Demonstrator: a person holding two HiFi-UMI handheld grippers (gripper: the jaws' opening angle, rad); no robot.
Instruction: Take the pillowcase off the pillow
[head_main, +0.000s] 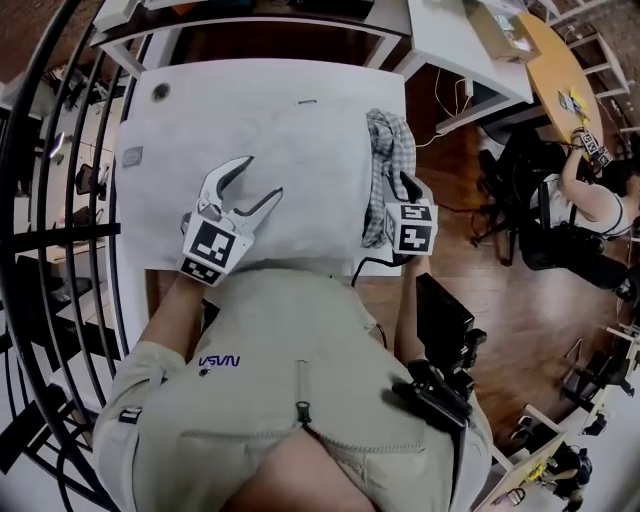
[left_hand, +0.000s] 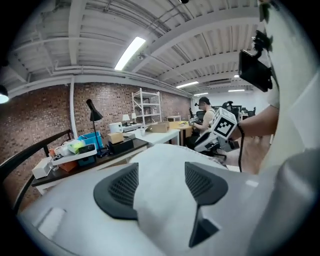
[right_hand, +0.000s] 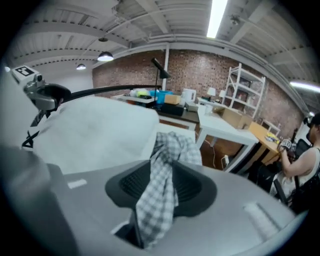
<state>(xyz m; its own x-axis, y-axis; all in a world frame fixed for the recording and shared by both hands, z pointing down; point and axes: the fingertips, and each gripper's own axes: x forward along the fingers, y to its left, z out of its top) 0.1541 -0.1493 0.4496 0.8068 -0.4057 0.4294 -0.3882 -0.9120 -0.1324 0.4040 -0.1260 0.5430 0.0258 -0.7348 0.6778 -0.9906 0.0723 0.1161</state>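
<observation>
The bare white pillow lay flat across the table, probably left there because its cover had already come away. The checked pillowcase sat bunched in a narrow heap along the pillow's 3 o'clock edge, apparently off it entirely, so the task looked all but done.

The left gripper was at about 7 o'clock on the pillow and pointed toward 1 o'clock, angled gently down. Its jaws were spread wide, with nothing between them but the pillow's surface beyond, which suggests it was no longer needed to steady the pillow.

The right gripper was at the heap's 6 o'clock end and tipped more steeply down. In the right gripper view a twist of the checked cloth ran between its jaws, but ribbed pad showed on both sides of it. The pads therefore seemed to stand off the fabric rather than pinch it, which reads as the case being set down beside the pillow.
</observation>
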